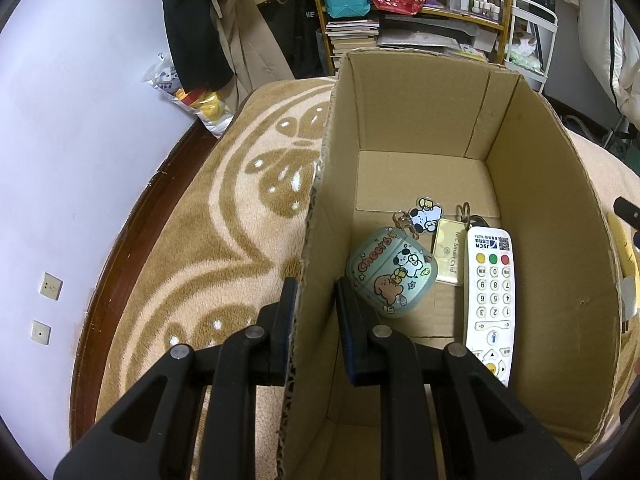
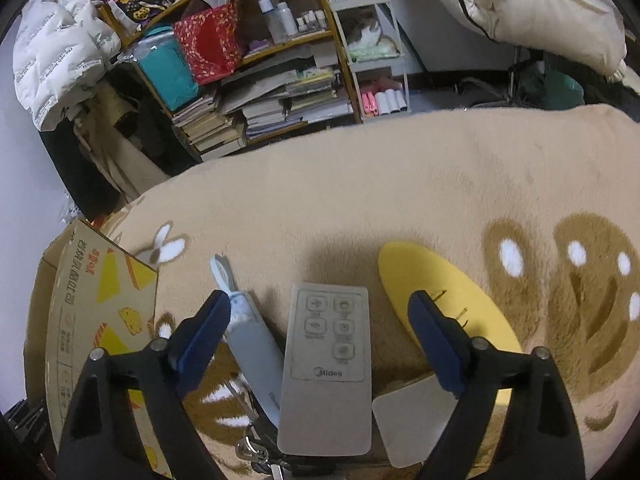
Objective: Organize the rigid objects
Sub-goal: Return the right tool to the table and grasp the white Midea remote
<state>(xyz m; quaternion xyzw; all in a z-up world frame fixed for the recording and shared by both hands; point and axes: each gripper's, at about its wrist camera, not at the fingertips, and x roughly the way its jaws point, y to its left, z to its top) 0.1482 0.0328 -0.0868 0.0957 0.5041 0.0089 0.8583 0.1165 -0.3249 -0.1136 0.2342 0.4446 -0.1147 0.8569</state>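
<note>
- Left wrist view: left gripper straddles the cardboard box wall, apparently clamping it; white remote lies inside.
- Right wrist view: right gripper spread wide, empty; grey remote lies on the blanket between its fingers, long axis along them, nearest this hand.

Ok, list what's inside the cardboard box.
Inside the cardboard box: a white remote, a cartoon earbud case, a gold NFC card, a dog keychain charm and a key ring. The box's near corner is hidden behind the left gripper.
</note>
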